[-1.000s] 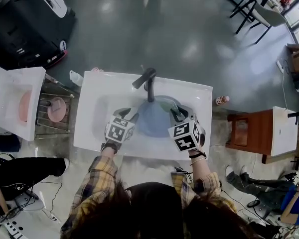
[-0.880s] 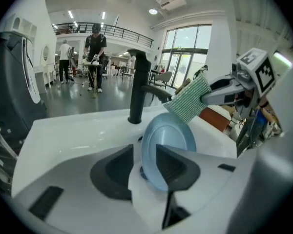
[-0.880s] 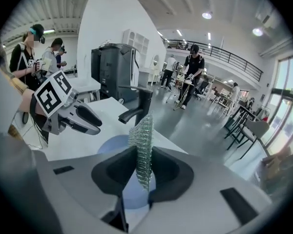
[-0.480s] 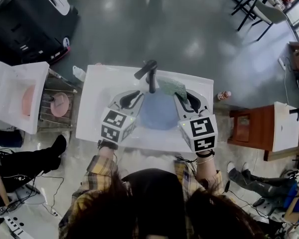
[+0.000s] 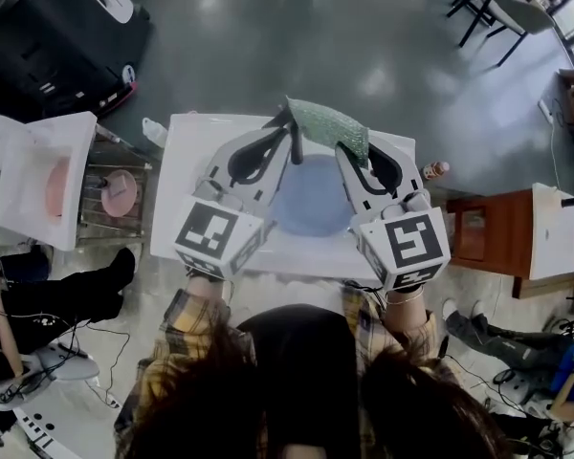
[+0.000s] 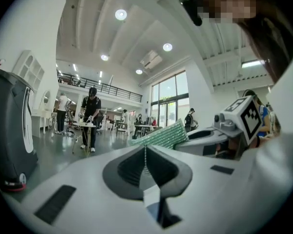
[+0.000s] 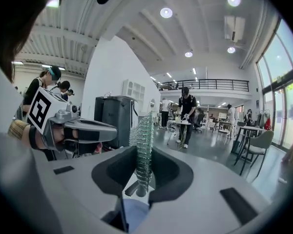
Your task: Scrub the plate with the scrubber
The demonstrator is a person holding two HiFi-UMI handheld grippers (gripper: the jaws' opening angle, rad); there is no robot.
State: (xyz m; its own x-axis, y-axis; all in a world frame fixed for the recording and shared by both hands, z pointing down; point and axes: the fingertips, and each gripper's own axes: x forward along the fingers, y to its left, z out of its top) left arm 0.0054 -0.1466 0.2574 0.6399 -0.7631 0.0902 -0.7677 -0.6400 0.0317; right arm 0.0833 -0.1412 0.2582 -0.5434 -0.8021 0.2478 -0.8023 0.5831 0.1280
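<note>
A blue plate (image 5: 311, 208) lies in the white sink (image 5: 187, 189), below both grippers. My right gripper (image 5: 347, 151) is raised well above it and shut on the green mesh scrubber (image 5: 327, 127). In the right gripper view the scrubber (image 7: 141, 130) stands edge-on, pinched between the pads, with a bit of the blue plate (image 7: 134, 213) below. My left gripper (image 5: 285, 130) is raised beside it. Its jaws have just been closing and now meet with nothing between them (image 6: 145, 150). In the left gripper view the scrubber (image 6: 161, 136) shows just beyond them.
A wire rack with a pink plate (image 5: 120, 194) stands left of the sink, beside a white counter (image 5: 19, 175). A small bottle (image 5: 438, 169) and a brown wooden stand (image 5: 478, 247) are to the right. A black machine (image 5: 57, 36) sits at the far left. People sit on the floor nearby.
Both grippers have risen out of the sink toward the camera. The scrubber went up with the right gripper, off the plate. The left jaws have come together.
</note>
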